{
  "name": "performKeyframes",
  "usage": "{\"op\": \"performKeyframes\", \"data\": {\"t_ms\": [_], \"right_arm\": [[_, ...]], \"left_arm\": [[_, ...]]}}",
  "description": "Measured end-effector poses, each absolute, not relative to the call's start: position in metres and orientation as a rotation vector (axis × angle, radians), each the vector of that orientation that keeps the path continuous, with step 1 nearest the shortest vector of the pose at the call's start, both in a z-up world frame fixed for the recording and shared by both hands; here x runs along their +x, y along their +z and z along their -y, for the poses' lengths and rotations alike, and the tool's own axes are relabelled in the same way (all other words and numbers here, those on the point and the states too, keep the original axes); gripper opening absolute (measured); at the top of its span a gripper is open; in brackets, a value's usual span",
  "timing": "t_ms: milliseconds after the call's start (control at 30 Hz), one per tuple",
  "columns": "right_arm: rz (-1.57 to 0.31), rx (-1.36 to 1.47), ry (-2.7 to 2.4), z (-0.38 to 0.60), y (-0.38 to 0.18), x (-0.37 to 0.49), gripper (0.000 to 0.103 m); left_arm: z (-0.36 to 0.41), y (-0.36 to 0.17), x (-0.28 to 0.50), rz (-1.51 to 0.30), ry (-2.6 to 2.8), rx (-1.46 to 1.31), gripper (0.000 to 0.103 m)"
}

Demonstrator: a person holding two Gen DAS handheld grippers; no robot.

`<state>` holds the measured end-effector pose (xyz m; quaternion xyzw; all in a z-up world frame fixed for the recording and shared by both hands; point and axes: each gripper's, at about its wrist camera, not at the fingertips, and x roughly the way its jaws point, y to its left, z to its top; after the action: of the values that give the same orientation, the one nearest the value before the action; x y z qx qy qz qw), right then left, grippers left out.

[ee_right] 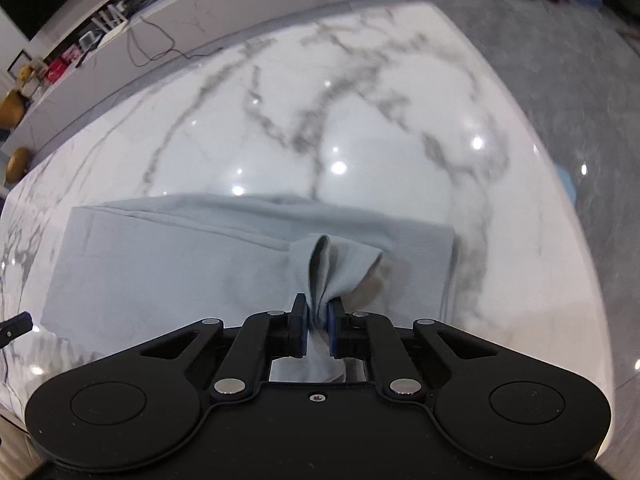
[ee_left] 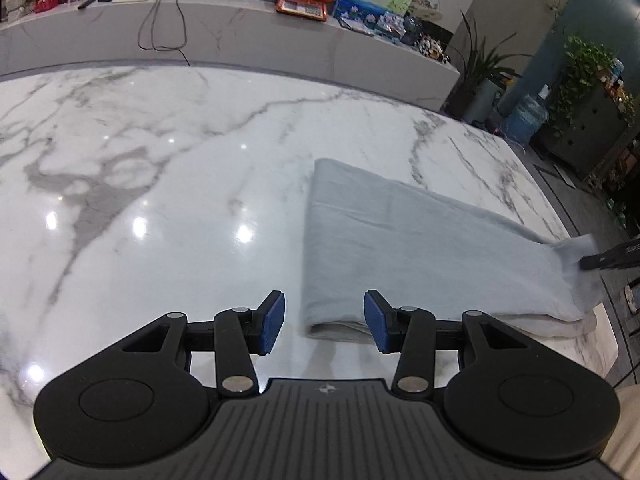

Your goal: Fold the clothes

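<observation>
A pale grey-blue folded garment (ee_left: pixel 420 248) lies on the white marble table (ee_left: pixel 160 160). My left gripper (ee_left: pixel 324 322) is open and empty, its blue pads just above the garment's near left corner. In the right wrist view the same garment (ee_right: pixel 180 264) lies spread across the table (ee_right: pixel 360 120). My right gripper (ee_right: pixel 318 320) is shut on a bunched fold of the garment's near edge and lifts it a little off the rest. The right gripper also shows in the left wrist view (ee_left: pixel 600 260) at the garment's far right end, blurred.
A low marble counter (ee_left: pixel 240 36) runs behind the table with boxes, a router and a dangling cable (ee_left: pixel 160 28). Potted plants (ee_left: pixel 584 68) and a water bottle (ee_left: pixel 524 116) stand on the floor at right. The table's right edge (ee_right: pixel 560 200) drops to grey floor.
</observation>
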<state>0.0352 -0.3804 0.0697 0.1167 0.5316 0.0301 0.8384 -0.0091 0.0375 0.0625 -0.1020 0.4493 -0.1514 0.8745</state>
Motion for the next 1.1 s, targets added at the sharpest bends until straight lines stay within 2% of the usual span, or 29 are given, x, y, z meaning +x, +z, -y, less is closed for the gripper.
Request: {"op": "performKeyframes", "data": {"t_ms": [167,233,533,633,700,767,900,1100], "right_arm": [[-1.058,0.202,0.064,0.381,0.116,0.028,0.007],[-1.071,0.184,0.015,0.391,0.115,0.026,0.007],[-1.167,0.186,-0.101,0.409,0.04,0.031,0.009],[-1.176,0.185,-0.121,0.411,0.028,0.029,0.017],[-1.177,0.178,-0.124,0.413,0.026,0.028,0.034],[-1.168,0.166,-0.125,0.417,0.024,0.023,0.042],[-1.16,0.18,-0.152,0.429,0.021,0.015,0.049],[-1.162,0.238,-0.15,0.439,0.009,0.008,0.05]], "left_arm": [[-0.044,0.065,-0.01,-0.914,-0.317,-0.232,0.042],[-0.043,0.063,-0.009,-0.915,-0.313,-0.231,0.042],[-0.021,0.048,0.015,-0.946,-0.346,-0.268,0.044],[-0.011,0.039,0.026,-0.968,-0.353,-0.288,0.045],[-0.007,0.033,0.031,-0.98,-0.357,-0.307,0.045],[-0.003,0.027,0.035,-0.992,-0.359,-0.325,0.046],[0.001,0.018,0.04,-1.012,-0.332,-0.335,0.046],[0.004,0.016,0.038,-1.018,-0.324,-0.331,0.046]]}}
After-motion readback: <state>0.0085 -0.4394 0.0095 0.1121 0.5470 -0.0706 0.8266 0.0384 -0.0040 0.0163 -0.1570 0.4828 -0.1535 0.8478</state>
